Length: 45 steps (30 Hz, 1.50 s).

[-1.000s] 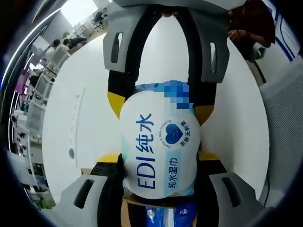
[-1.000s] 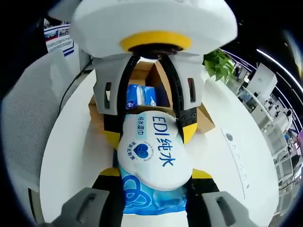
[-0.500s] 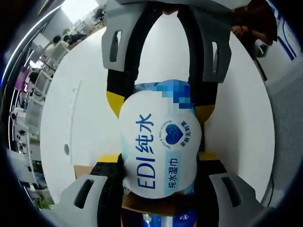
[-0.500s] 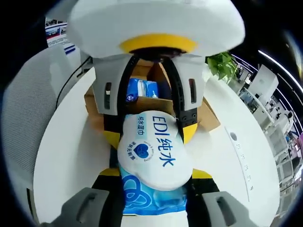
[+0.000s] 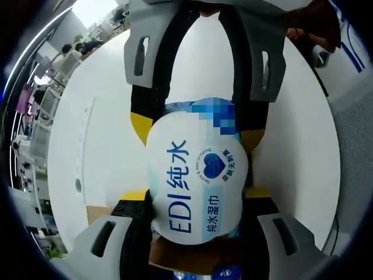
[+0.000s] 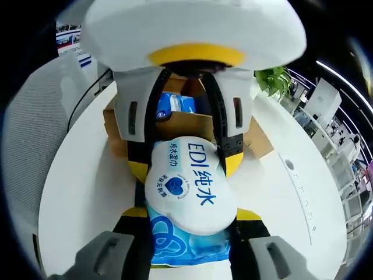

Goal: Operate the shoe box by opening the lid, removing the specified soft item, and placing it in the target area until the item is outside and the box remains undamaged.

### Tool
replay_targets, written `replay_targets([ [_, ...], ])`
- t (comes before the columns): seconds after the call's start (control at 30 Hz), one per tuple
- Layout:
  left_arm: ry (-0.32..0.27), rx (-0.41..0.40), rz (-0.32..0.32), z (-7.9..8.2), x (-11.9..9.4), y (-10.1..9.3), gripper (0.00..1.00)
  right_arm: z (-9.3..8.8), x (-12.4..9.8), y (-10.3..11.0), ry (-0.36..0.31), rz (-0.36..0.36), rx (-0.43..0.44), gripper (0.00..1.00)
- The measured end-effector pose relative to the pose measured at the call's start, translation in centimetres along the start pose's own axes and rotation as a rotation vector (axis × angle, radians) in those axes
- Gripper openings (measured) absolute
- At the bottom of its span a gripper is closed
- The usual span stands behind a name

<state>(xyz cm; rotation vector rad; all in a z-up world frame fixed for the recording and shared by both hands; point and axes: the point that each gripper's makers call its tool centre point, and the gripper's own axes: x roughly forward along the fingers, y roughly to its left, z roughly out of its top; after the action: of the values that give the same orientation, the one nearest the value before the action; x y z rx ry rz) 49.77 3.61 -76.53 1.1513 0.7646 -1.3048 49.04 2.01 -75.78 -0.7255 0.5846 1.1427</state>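
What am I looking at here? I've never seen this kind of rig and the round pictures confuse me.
A person holds two hand-held grippers, each with a fisheye camera looking along its fingers. Both clamp the same wipes pack, from opposite ends, above a white table.

In the left gripper view, the left gripper rises from the bottom, and the right gripper reaches in from the top. In the right gripper view it is reversed: the right gripper is below and the left gripper above.

Behind the pack sits an open cardboard box with another blue packet inside. A plant stands at the back.
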Motion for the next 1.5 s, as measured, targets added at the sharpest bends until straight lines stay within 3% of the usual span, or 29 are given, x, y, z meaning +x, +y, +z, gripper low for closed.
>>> replay_targets([
  [0.9,-0.016,0.021,-0.006,0.1,0.8,-0.3,0.60,-0.8,0.4,0.4,-0.042,-0.026,0.014,0.50],
  [1.33,-0.036,0.029,0.001,0.2,0.5,-0.4,0.62,-0.8,0.2,0.4,-0.023,-0.032,0.049,0.54],
  [1.5,-0.065,-0.009,-0.019,1.0,-0.3,-0.5,0.63,-0.5,-0.5,0.4,-0.031,-0.028,0.065,0.54],
])
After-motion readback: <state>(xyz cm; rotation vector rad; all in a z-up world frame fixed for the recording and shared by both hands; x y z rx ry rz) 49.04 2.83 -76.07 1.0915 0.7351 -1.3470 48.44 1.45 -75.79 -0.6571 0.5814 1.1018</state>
